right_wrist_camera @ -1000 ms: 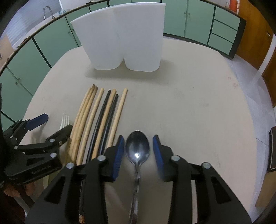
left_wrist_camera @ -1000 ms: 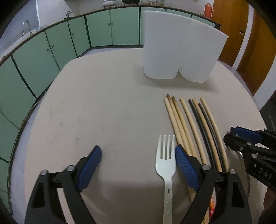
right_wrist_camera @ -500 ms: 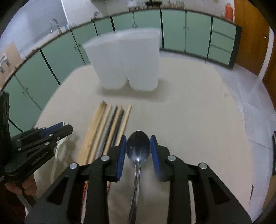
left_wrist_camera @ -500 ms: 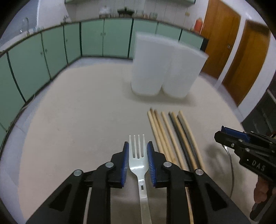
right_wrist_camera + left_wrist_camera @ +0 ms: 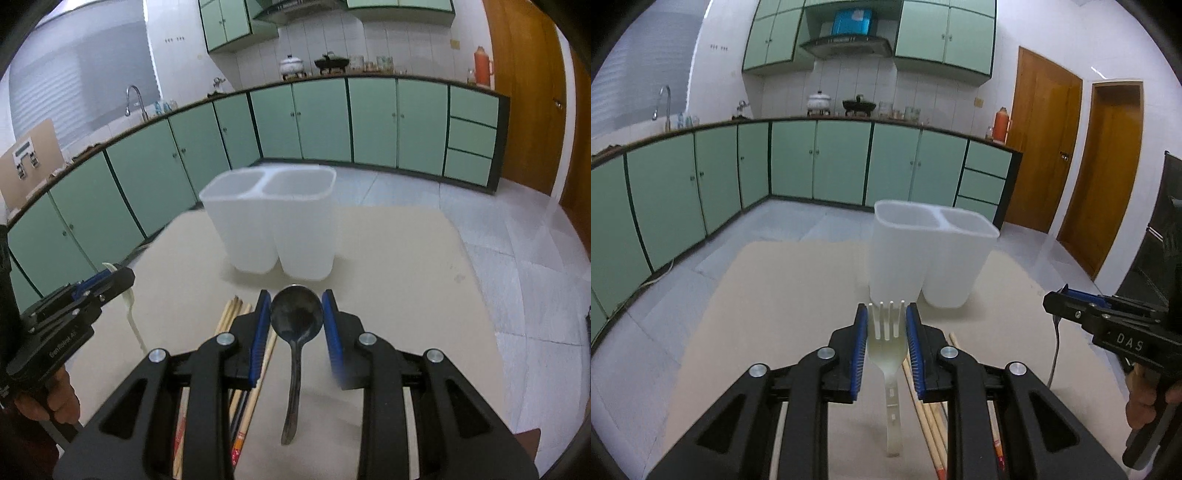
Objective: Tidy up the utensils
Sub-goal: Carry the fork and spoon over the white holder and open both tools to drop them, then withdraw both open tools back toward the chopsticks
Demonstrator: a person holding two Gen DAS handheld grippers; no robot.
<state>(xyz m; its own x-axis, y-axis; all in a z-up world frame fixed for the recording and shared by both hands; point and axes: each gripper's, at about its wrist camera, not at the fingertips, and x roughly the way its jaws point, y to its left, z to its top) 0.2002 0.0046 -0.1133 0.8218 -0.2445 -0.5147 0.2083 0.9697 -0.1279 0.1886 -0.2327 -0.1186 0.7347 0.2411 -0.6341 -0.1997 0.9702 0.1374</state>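
Jaws now lifted, fork [image 5: 886, 341] and spoon [image 5: 296, 318] aloft

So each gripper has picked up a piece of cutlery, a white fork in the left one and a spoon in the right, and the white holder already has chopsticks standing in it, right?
Not quite. The left gripper holds the white fork and the right gripper the spoon, but the right wrist view shows the chopsticks lying on the table, not in the white holder.

Each wrist view looks forward along its own tongs, raised above the worktop [image 5: 783, 295], facing the kitchen cabinets; both share the white two-compartment holder [image 5: 931, 258] ahead.
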